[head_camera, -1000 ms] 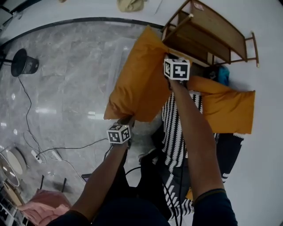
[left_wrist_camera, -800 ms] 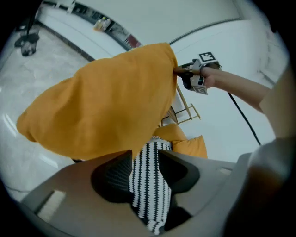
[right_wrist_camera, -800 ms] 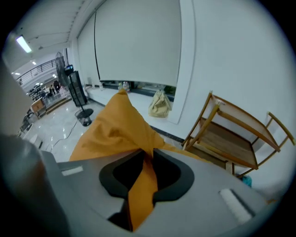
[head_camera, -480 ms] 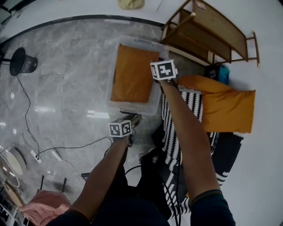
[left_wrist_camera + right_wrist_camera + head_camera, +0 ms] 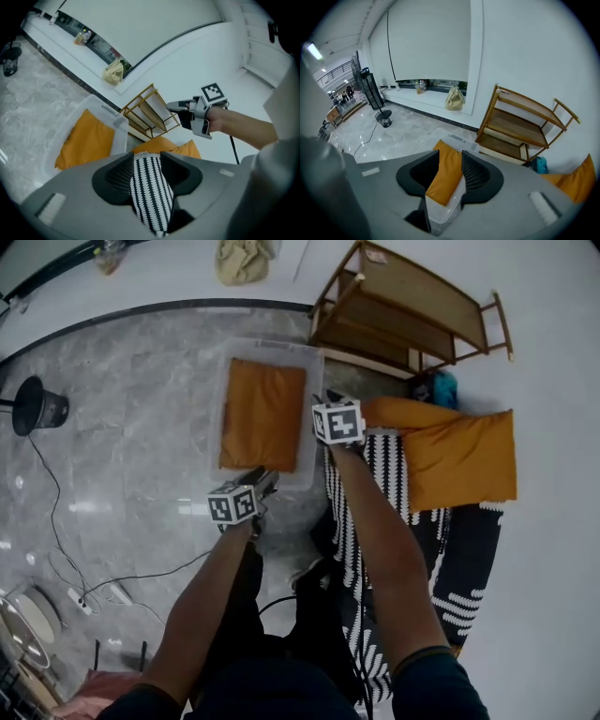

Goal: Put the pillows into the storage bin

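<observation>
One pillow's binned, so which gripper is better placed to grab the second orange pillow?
Right gripper, probably: its just-opened, empty jaws are nearest the second orange pillow; the left gripper, also just opened, is farther off.

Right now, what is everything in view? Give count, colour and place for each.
bin: 1, clear, on the grey floor beside the rack
orange pillows: 2, orange, one in the bin, one right of it
striped pillow: 1, black-and-white, right of the bin, near side
rack: 1, wood, top right
fan: 1, black, far left
bag: 1, beige, top
left gripper: 1, grey, jaws have just been opening, empty
right gripper: 1, grey, jaws have just been opening, empty
</observation>
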